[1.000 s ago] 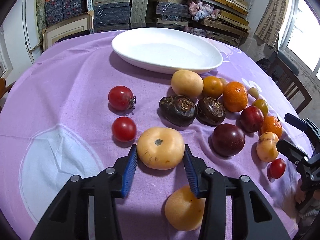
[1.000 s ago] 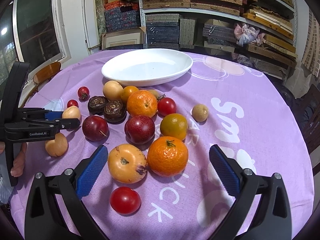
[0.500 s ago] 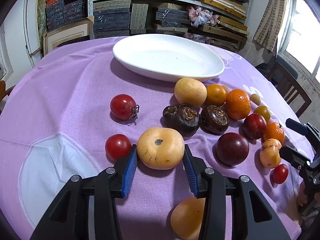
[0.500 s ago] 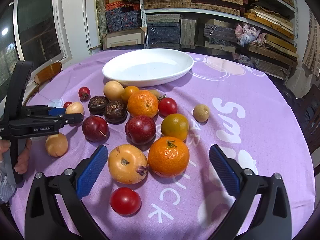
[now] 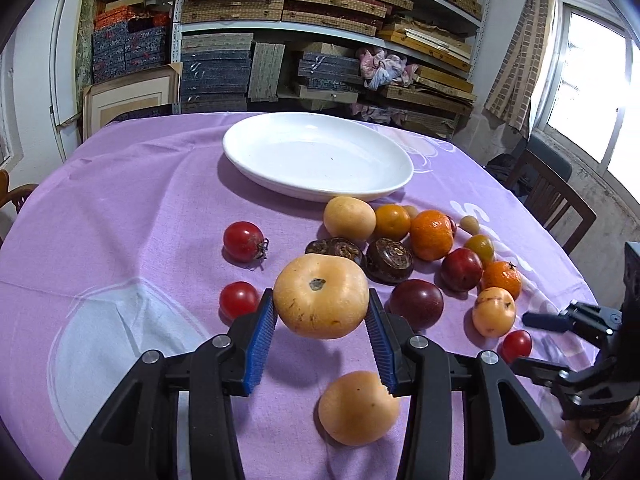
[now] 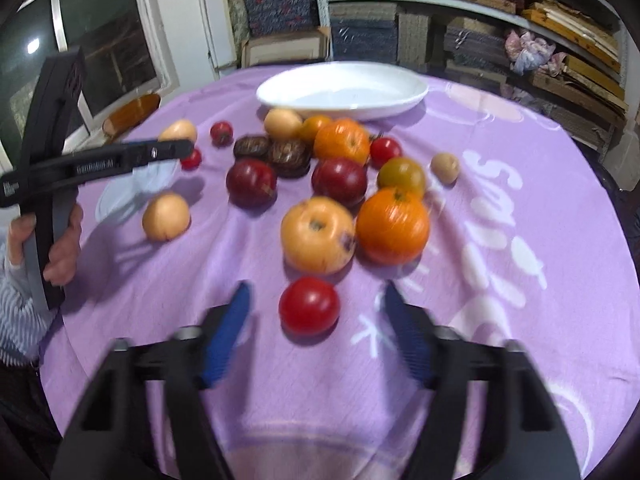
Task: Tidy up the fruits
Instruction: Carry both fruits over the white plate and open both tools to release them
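Presently: left gripper [image 5: 321, 322] clamped on a yellow tomato [image 5: 321, 295] at its widest girth, lifted above the purple tablecloth [image 5: 120, 208]; soft, bruisable; right gripper [image 6: 316, 332] closing, pads not yet touching a glossy, slippery red tomato [image 6: 309, 306] just beyond them

Metal shelving [image 5: 320, 28], stacked with flat boxes, stands behind the purple tablecloth [image 5: 120, 208]. A wooden chair [image 5: 548, 196] sits at the tablecloth's right edge, below a window [image 5: 592, 84].
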Demonstrator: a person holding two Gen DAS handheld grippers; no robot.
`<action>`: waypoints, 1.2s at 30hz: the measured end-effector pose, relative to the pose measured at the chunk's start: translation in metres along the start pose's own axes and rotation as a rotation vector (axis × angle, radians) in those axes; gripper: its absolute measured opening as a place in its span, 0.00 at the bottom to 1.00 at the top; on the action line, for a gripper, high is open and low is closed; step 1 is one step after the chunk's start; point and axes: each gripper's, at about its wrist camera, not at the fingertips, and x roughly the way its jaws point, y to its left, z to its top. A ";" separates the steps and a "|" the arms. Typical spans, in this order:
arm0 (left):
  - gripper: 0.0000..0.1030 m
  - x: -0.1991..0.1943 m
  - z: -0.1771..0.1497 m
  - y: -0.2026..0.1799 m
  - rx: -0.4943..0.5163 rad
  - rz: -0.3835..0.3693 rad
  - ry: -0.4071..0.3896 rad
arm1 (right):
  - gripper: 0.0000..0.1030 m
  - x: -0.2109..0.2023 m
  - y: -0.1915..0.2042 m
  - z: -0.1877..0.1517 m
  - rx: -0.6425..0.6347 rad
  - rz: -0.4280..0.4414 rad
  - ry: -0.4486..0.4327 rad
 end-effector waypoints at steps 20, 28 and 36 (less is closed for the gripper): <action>0.44 0.040 0.105 -0.008 0.049 0.005 0.021 | 0.30 -0.010 -0.018 0.136 -0.026 -0.066 -0.137; 0.44 0.124 0.137 0.010 -0.004 0.046 0.169 | 0.30 0.105 -0.046 0.199 -0.022 -0.145 0.022; 0.62 0.126 0.144 0.024 -0.045 0.045 0.160 | 0.46 0.112 -0.069 0.210 0.028 -0.121 0.008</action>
